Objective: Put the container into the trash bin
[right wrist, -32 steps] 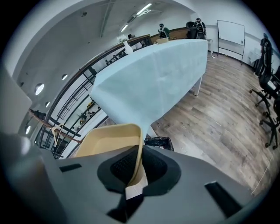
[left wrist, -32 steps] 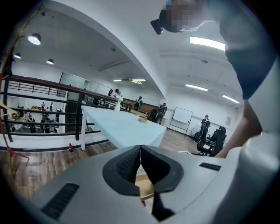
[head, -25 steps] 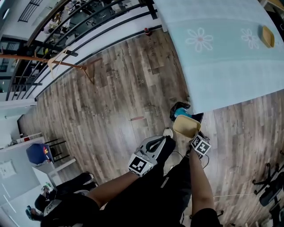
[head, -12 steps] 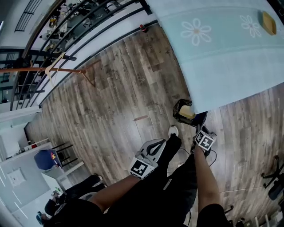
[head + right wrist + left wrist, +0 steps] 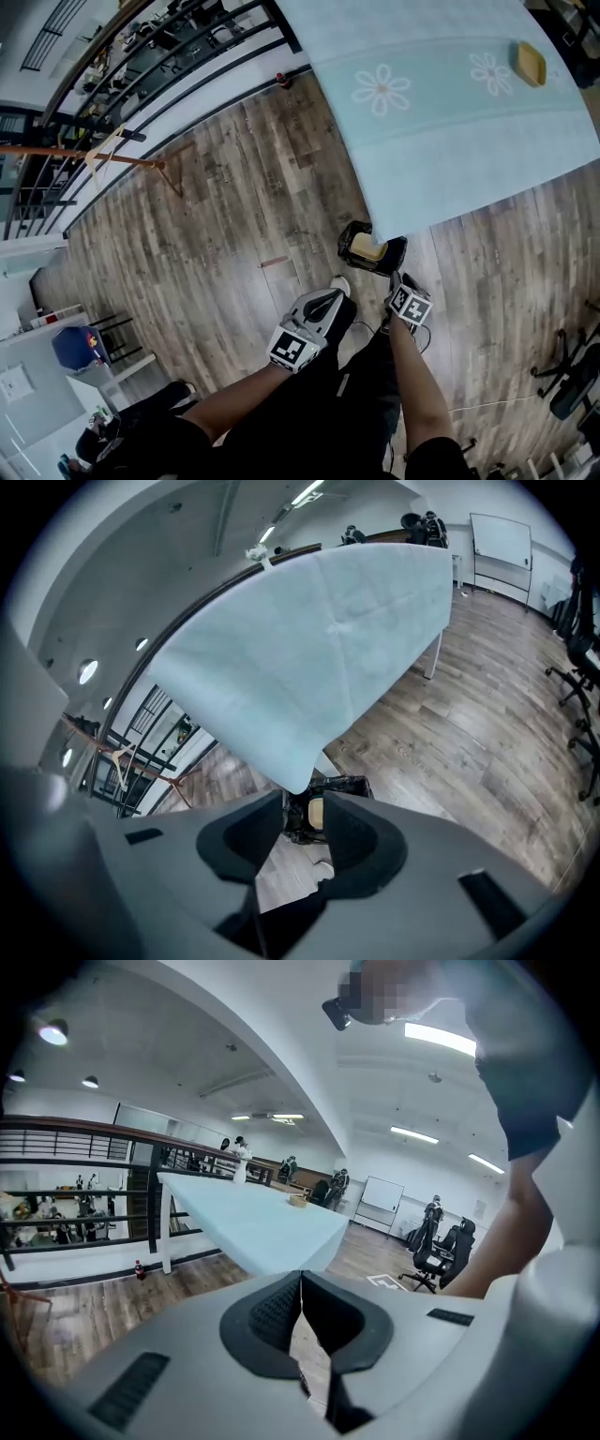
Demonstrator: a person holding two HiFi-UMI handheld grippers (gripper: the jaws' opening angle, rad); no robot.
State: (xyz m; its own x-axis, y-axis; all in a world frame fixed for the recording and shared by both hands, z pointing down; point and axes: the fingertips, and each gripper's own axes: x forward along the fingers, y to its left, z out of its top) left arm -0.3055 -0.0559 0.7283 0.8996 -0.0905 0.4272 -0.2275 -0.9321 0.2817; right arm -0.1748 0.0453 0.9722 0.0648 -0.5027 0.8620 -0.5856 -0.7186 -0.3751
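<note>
The shallow tan plastic container [image 5: 367,249] is lying inside the black bag-lined trash bin [image 5: 349,233], which is standing on the wood floor by the corner of the pale blue cloth-covered counter [image 5: 441,141]. The right tongs [image 5: 306,808] are hovering near it, spread and empty, as suits a finished drop, while the unneeded left tongs [image 5: 301,1281] are idling pressed together

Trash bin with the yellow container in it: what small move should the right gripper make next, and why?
Probably lift the right gripper away from the trash bin. Its jaws stand apart and empty, the container already lies inside, and a second container sits on the table.
</note>
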